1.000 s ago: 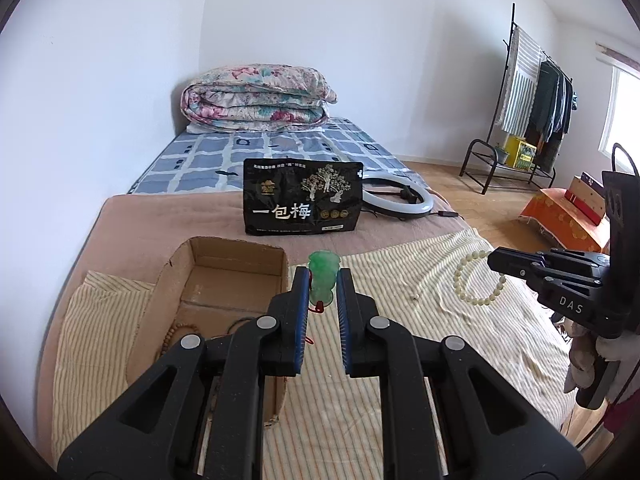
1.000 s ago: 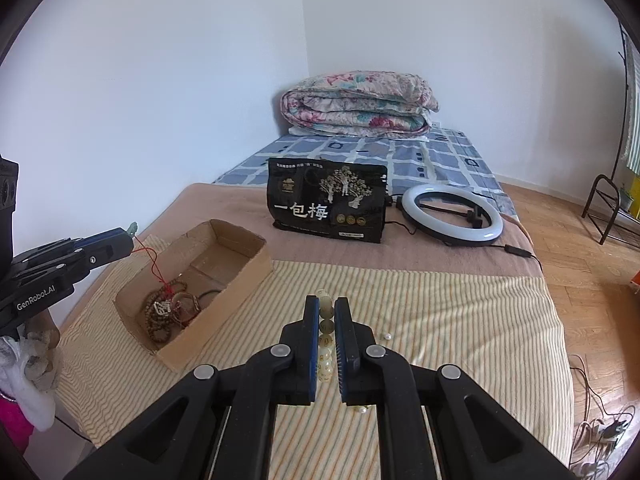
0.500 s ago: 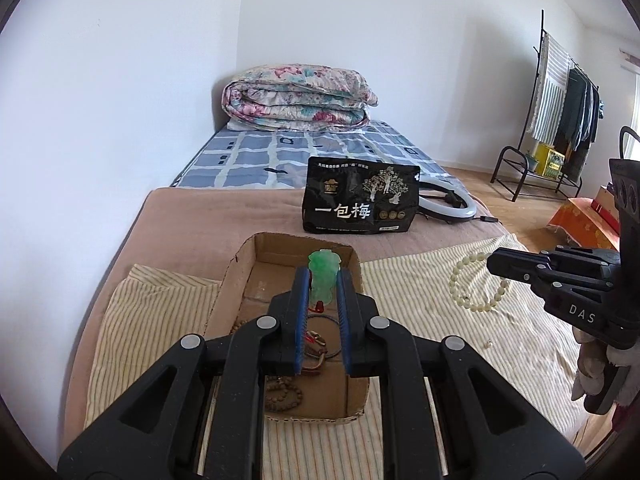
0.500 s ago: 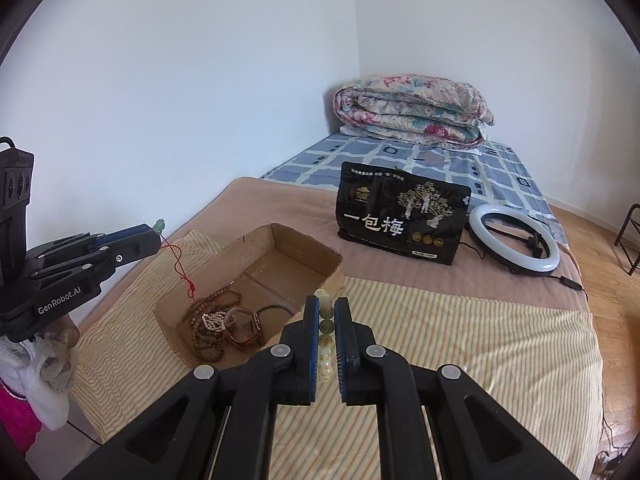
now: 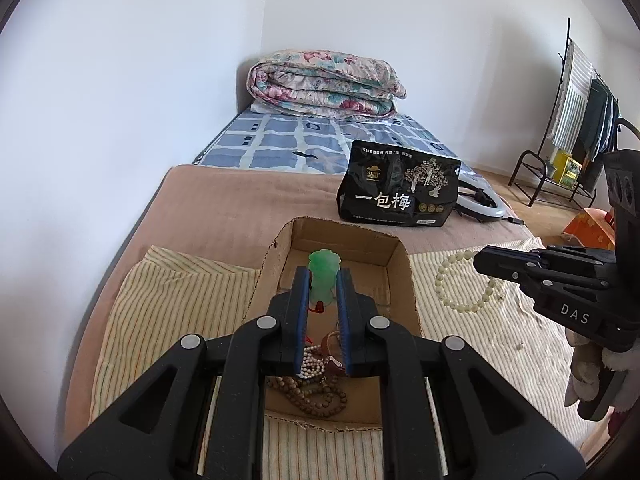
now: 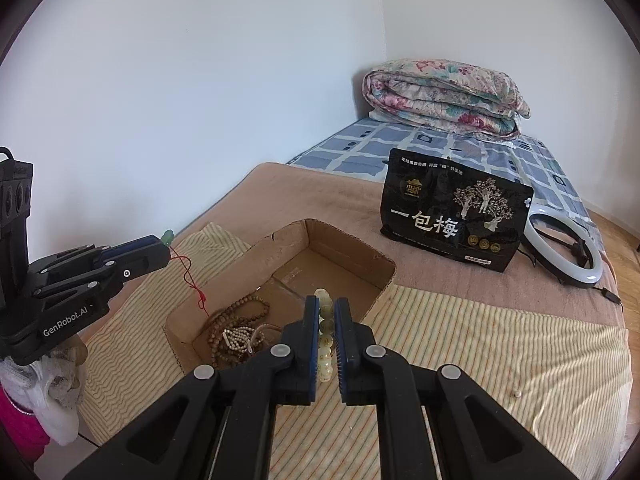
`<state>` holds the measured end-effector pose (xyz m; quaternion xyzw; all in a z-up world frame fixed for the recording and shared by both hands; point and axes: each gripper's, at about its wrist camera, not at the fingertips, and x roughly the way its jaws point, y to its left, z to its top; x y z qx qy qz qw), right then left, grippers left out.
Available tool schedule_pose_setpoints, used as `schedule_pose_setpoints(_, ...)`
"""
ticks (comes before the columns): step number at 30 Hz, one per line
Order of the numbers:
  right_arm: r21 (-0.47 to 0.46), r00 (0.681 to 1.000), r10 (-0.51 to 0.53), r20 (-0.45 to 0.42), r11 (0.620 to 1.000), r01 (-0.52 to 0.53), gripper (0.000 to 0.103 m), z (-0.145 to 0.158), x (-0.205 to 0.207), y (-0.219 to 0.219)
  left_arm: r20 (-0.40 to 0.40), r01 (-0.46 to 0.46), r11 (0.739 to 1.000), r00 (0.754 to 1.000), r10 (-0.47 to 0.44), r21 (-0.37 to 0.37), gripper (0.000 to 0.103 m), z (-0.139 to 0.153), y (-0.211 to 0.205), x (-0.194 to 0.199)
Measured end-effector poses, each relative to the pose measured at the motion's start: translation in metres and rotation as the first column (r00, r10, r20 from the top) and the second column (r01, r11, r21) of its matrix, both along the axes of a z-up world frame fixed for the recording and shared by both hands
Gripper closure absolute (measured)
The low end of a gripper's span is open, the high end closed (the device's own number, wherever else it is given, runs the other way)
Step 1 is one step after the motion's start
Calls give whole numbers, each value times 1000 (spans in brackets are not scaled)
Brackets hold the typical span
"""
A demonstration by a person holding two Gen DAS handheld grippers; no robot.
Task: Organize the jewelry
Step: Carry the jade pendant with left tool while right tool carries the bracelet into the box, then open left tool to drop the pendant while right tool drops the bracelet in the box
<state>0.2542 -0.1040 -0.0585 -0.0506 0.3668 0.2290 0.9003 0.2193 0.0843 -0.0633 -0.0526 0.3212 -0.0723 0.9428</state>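
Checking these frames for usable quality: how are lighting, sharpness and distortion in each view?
Left wrist view: even daylight, sharp focus on the green carved pendant, fisheye bending the walls, black corners. Right wrist view: same soft light, pale bead bracelet crisp, brown cardboard box clear, edges vignetted.

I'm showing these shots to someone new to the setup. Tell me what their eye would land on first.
First, the carved green jade-like pendant pinched in the left gripper above the open brown cardboard box, its red cord dangling in. Next, the pale cream bead bracelet clamped in the right gripper beside the box. Behind stands the glossy black snack bag on the tan blanket.
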Motion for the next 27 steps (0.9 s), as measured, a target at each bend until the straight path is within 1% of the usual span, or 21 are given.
schedule_pose_setpoints(8,0,999,10,-36,1000,-10,98,-25,33,18,-32,-8,1000,999,7,-6,91,-21,6,32)
schedule_pose_setpoints(16,-11,997,3,-83,1000,-4,98,-55,58,24,-67,-1,1000,998,2,5,91,-44,6,51)
schedule_pose_setpoints(22,-14,995,-2,-95,1000,1,98,-66,67,25,-89,2,1000,996,-1,6,91,-55,2,58)
schedule_pose_setpoints(27,-16,995,-3,-100,1000,1,98,-69,68,25,-97,6,1000,995,-4,15,91,-58,0,59)
